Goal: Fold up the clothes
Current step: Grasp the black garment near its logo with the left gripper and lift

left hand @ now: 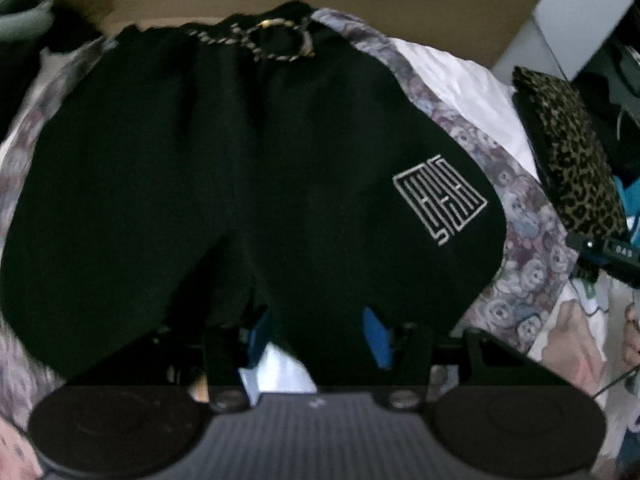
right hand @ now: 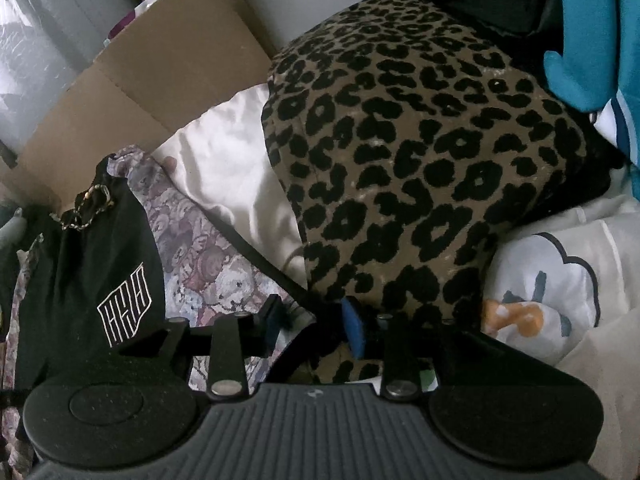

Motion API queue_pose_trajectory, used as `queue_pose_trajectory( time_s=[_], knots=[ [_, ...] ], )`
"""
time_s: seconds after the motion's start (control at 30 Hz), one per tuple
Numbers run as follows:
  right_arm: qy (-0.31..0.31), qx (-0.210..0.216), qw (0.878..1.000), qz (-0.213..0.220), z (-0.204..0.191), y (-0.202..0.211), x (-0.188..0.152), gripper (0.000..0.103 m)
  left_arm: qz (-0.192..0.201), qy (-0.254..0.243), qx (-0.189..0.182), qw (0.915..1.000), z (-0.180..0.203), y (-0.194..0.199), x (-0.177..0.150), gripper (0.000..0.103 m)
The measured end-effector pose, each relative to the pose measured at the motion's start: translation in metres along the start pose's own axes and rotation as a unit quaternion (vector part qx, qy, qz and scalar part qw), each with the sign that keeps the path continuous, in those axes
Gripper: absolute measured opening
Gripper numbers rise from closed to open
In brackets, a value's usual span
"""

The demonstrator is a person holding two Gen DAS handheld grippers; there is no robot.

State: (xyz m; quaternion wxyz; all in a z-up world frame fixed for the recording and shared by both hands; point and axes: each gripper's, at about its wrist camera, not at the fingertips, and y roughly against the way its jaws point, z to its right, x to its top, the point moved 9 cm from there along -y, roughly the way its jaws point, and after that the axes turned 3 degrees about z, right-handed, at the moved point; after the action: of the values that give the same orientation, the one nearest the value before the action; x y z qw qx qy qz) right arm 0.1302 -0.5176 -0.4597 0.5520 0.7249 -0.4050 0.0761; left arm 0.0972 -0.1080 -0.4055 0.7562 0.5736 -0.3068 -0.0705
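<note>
Black shorts lie spread flat on a teddy-bear print blanket, waistband and drawstring farthest from the left tool, white logo on one leg. The left tool's blue pads stand well apart over the hem, gripping nothing. The right tool, likewise parted and empty, sits against a leopard-print cushion, beside the shorts.

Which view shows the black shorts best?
Left wrist: the black shorts lie spread and nearly whole, waistband drawstring to leg hems, white logo visible. Right wrist catches only one side at the frame's left edge.
</note>
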Motion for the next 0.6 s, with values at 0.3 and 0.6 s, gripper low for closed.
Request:
queue_pose_trajectory(
  time_s=[0.3, 0.6],
  knots=[
    [-0.003, 0.030, 0.999, -0.011, -0.002, 0.001, -0.005, 0.013, -0.016, 0.097, -0.032, 0.9946, 0.012, -0.003, -0.062, 0.054],
    [-0.007, 0.022, 1.000, 0.020, -0.004, 0.011, 0.000, 0.006, -0.005, 0.148, -0.064, 0.9869, 0.015, -0.013, -0.084, 0.049]
  ],
)
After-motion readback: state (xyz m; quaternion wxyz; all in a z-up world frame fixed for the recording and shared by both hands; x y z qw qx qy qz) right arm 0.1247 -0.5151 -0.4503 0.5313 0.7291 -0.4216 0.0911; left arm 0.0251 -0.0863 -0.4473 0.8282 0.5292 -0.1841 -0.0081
